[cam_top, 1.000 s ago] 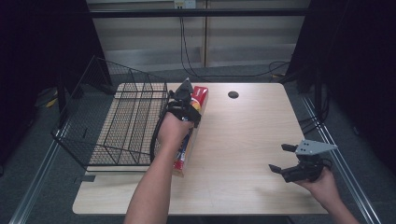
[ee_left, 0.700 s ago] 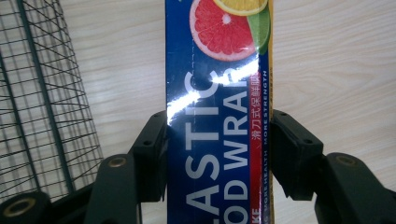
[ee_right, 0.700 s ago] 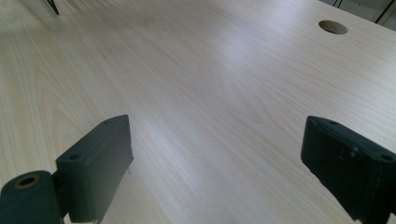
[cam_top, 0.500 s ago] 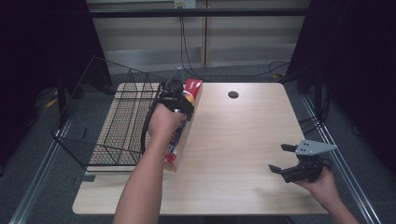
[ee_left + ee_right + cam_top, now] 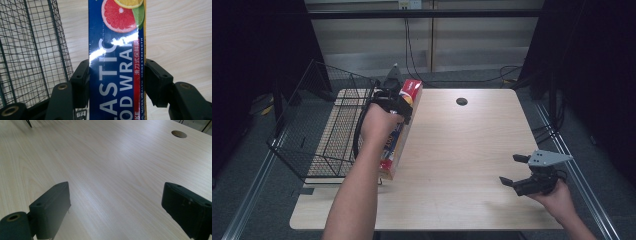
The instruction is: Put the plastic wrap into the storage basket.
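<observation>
Where dark curtains ring room, pale wood table (image 5: 462, 150) (round grommet hole (image 5: 461, 101)).

On the pale wood-grain table (image 5: 462, 150) there is one long blue and red cardboard box of plastic food wrap (image 5: 115, 65), printed with citrus slices. One black wire mesh basket (image 5: 319, 130) stands at the table's left side. Two black two-jaw grippers are in play, the left gripper (image 5: 394, 97) and the right gripper (image 5: 518, 171), each carried by one hand. One round dark cable hole (image 5: 461, 101) sits in the tabletop.
</observation>
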Action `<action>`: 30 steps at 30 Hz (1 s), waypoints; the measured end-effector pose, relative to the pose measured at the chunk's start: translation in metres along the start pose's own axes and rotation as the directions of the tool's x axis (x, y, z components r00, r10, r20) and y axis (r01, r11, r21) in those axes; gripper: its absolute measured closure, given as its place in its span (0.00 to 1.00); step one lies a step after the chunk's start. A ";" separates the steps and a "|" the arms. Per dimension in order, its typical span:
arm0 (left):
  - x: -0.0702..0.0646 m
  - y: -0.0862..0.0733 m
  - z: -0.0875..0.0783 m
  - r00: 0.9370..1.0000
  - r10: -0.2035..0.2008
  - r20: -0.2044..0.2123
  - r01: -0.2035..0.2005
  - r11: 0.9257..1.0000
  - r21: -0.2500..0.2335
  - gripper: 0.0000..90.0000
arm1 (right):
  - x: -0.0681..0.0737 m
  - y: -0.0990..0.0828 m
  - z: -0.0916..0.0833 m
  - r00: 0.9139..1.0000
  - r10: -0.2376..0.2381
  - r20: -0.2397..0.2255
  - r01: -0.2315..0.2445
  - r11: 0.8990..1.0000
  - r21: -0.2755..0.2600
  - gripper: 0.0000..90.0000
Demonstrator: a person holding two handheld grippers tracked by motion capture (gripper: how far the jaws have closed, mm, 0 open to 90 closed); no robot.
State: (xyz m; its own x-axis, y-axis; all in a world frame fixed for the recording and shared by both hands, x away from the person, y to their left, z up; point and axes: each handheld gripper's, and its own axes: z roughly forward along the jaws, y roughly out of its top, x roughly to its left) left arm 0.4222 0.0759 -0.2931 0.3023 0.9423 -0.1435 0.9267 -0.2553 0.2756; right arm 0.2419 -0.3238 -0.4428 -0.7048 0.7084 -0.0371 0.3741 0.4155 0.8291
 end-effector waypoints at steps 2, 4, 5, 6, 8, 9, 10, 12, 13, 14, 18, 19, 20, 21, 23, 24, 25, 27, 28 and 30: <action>0.002 0.000 -0.003 1.000 0.001 0.002 -0.001 1.000 0.004 0.50 | 0.000 0.000 0.000 1.000 -0.002 0.000 0.002 1.000 0.000 0.09; 0.003 0.000 -0.006 1.000 -0.005 -0.004 0.005 1.000 -0.002 0.50 | 0.000 0.000 0.000 1.000 0.000 -0.002 0.000 1.000 -0.001 0.09; 0.005 0.001 -0.007 1.000 -0.007 -0.004 0.007 1.000 -0.004 0.50 | 0.000 0.000 0.000 1.000 -0.001 -0.001 0.001 1.000 -0.001 0.09; 0.005 0.001 -0.009 1.000 -0.011 0.002 0.011 1.000 -0.001 0.50 | 0.000 0.000 0.001 1.000 0.000 -0.001 0.000 1.000 0.000 0.09; 0.007 0.001 -0.012 1.000 -0.010 -0.003 0.010 1.000 -0.004 0.50 | 0.000 0.000 0.001 1.000 0.003 0.003 -0.003 1.000 0.004 0.08; 0.008 0.001 -0.013 1.000 -0.010 -0.004 0.010 1.000 0.001 0.50 | 0.000 0.000 0.001 1.000 0.003 0.000 -0.003 1.000 0.004 0.08; 0.009 0.001 -0.014 1.000 -0.016 -0.002 0.016 1.000 -0.002 0.50 | 0.000 0.000 0.001 1.000 0.003 -0.002 -0.003 1.000 0.007 0.08; 0.011 0.000 -0.015 1.000 -0.014 -0.006 0.014 1.000 -0.003 0.50 | 0.000 0.000 0.001 1.000 0.002 0.000 -0.002 1.000 0.006 0.08; 0.011 0.000 -0.016 1.000 -0.021 -0.003 0.021 1.000 -0.002 0.50 | 0.000 0.000 0.001 1.000 0.004 0.000 -0.004 1.000 0.007 0.08; 0.012 0.000 -0.016 1.000 -0.028 -0.005 0.028 1.000 -0.005 0.50 | 0.000 0.000 0.001 1.000 0.005 -0.004 -0.005 1.000 0.004 0.08; 0.016 0.000 -0.020 1.000 -0.016 -0.007 0.016 1.000 -0.001 0.50 | 0.000 0.000 0.001 1.000 0.007 0.002 -0.007 1.000 0.004 0.08; 0.016 0.000 -0.021 1.000 -0.019 -0.007 0.019 1.000 -0.007 0.50 | 0.000 0.000 0.001 1.000 0.008 0.001 -0.008 1.000 0.005 0.08; 0.017 0.000 -0.023 1.000 -0.018 -0.009 0.018 1.000 -0.011 0.50 | 0.000 0.000 0.001 1.000 0.009 -0.003 -0.009 1.000 0.008 0.08; 0.020 0.000 -0.025 1.000 -0.025 -0.004 0.025 1.000 -0.015 0.50 | 0.000 0.000 0.001 1.000 0.001 0.005 -0.001 1.000 0.012 0.08; 0.021 0.000 -0.026 0.999 -0.034 -0.001 0.034 0.999 -0.018 0.50 | 0.001 0.000 0.002 1.000 0.001 0.003 -0.001 1.000 0.015 0.08; 0.023 0.000 -0.027 1.000 -0.029 -0.004 0.029 0.999 -0.015 0.50 | 0.001 0.000 0.002 1.000 0.001 0.003 -0.001 1.000 0.015 0.08; 0.023 0.000 -0.027 0.999 -0.039 -0.009 0.039 0.999 -0.014 0.50 | 0.001 0.000 0.002 1.000 0.003 0.003 -0.003 1.000 0.013 0.08; 0.027 0.000 -0.030 0.999 -0.036 -0.018 0.035 0.999 -0.006 0.50 | 0.000 0.000 0.001 1.000 0.007 -0.002 -0.007 1.000 0.008 0.08; 0.027 -0.001 -0.030 0.999 -0.046 -0.016 0.046 0.999 -0.009 0.50 | 0.000 0.000 0.001 1.000 0.007 -0.002 -0.007 1.000 0.008 0.08; 0.030 -0.001 -0.034 0.999 -0.046 -0.021 0.046 0.999 -0.010 0.50 | 0.000 0.000 0.001 1.000 0.008 -0.001 -0.008 1.000 0.009 0.08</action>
State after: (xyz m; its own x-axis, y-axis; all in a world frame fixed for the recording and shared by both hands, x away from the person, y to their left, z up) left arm 0.4228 0.1114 -0.2656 0.2543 0.9575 -0.1363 0.9375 -0.2094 0.2778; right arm 0.2423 -0.3233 -0.4439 -0.7022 0.7114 -0.0299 0.3854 0.4151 0.8241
